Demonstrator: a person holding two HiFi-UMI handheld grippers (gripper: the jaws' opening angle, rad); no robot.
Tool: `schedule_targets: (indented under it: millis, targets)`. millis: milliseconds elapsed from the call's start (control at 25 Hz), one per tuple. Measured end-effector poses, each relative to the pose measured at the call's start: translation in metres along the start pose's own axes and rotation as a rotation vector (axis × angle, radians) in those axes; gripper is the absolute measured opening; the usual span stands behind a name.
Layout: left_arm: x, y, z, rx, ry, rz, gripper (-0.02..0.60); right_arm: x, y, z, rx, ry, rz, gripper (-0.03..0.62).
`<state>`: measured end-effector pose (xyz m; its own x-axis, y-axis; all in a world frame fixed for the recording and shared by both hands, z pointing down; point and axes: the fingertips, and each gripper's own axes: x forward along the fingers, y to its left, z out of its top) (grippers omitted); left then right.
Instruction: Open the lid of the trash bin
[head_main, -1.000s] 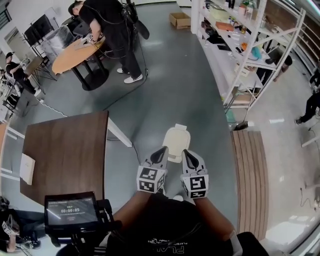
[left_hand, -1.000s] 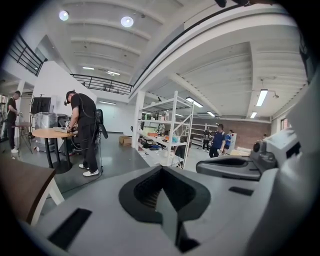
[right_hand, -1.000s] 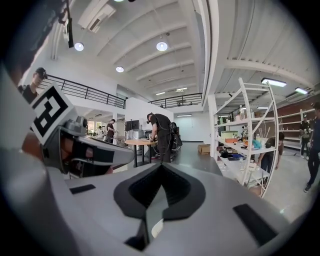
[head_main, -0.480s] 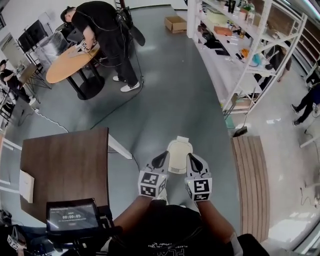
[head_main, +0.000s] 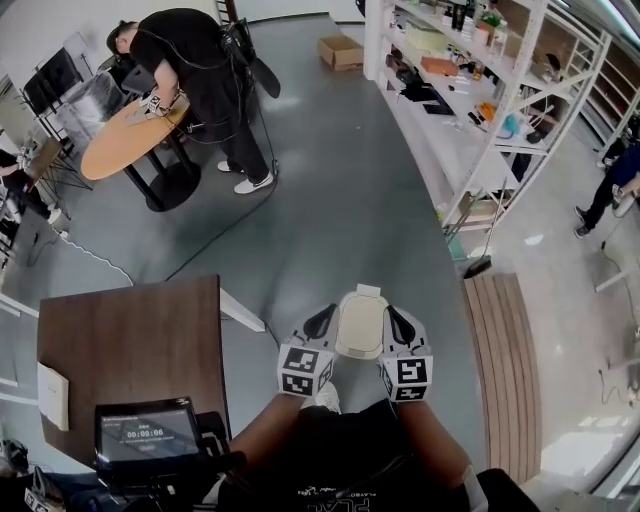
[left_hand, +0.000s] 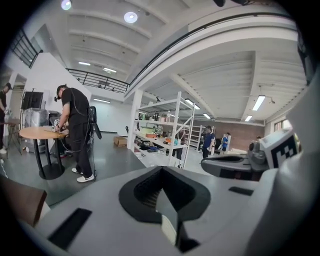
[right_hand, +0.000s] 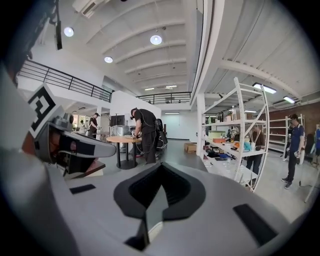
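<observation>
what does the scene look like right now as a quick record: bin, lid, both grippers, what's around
bin: trash bin on the grey floor, straight ahead of the person
lid: cream, down, not yet opened
left gripper: jaws together, empty, at the lid's left side
right gripper: jaws together, empty, at the lid's right side
contact: cannot tell whether either gripper touches the lid
nearby: brown table to the left, slatted bench to the right

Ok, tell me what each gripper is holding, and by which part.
Nothing is held. The left gripper and the right gripper both have jaws together on nothing, flanking the trash bin lid.
</observation>
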<state>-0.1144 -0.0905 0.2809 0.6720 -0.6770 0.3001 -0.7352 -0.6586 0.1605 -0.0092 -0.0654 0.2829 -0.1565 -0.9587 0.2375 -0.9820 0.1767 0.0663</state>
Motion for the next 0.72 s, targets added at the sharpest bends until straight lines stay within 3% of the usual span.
schedule_targets:
  millis: [160,360,520,720]
  targets:
    - [0.016,0.009,-0.002,0.039,-0.002,0.004,0.000,0.004,-0.005,-0.010,-0.024,0.020,-0.009,-0.002]
    - [0.076,-0.010,-0.002,0.042,0.024,0.002,0.000,0.029,-0.055,-0.025,0.018,0.027,0.004,-0.002]
    - [0.062,-0.006,-0.005,0.047,0.045,0.017,0.000,0.030,-0.040,-0.022,0.008,0.032,0.025,-0.002]
    - [0.089,-0.004,0.001,0.041,0.063,0.048,0.000,0.051,-0.054,-0.013,-0.008,0.016,0.074,-0.002]
